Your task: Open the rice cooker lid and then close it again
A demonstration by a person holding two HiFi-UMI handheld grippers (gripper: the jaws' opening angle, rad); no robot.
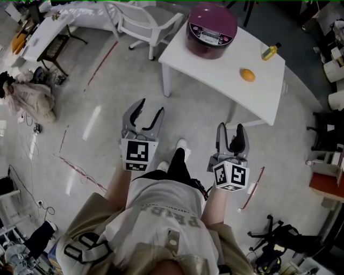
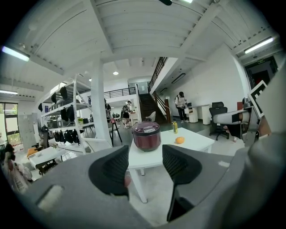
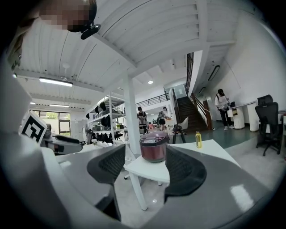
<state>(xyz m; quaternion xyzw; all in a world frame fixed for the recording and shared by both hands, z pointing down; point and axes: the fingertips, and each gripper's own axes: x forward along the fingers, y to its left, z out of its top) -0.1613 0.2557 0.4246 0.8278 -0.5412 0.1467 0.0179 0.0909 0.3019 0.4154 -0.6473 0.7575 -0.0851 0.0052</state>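
One round, glossy rice cooker [image 1: 212, 29]

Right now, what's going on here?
A person stands short of a white rectangular table, holding the left gripper and right gripper out toward it. Both have their fingers apart with nothing between them. The round maroon rice cooker sits on the table with its lid shut, untouched, near a small orange fruit and a yellow bottle.
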